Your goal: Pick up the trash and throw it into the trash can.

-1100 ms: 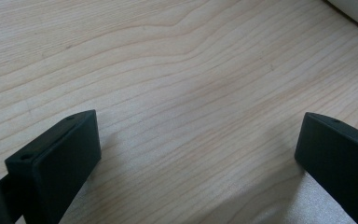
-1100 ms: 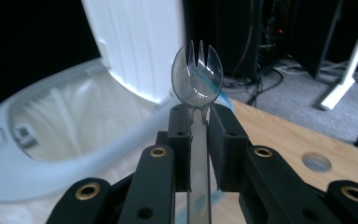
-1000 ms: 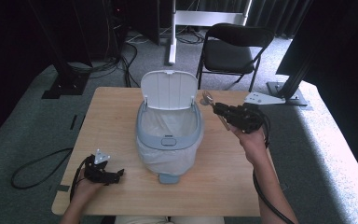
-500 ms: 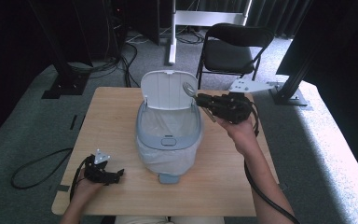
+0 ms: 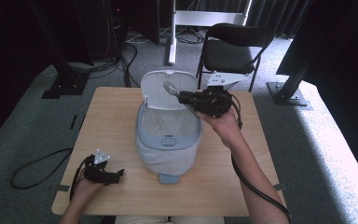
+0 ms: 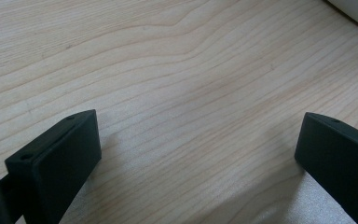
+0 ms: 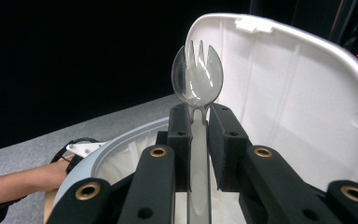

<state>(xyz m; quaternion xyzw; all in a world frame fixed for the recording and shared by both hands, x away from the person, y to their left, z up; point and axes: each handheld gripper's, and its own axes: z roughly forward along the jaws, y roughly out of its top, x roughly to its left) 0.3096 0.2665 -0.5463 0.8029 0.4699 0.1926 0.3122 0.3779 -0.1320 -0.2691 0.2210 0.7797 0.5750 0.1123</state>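
At the centre of the pale, wood-grained table (image 5: 112, 121) stands a rounded grey-blue bin (image 5: 168, 140) lined with a thin white bag (image 5: 165, 158), its smooth white lid (image 5: 161, 91) tipped up at the bin's 12 o'clock edge. The right gripper (image 5: 182, 96), at about 1 o'clock over the bin's mouth, is clamped on the flat handle of a clear, glossy plastic spork (image 7: 196, 77), whose short-tined bowl stands just in front of the lid's inner face. The left gripper (image 5: 114, 175) rests at the table's 7 o'clock corner with its blocky matte-black jaws spread wide and holding nothing, bare wood between them.
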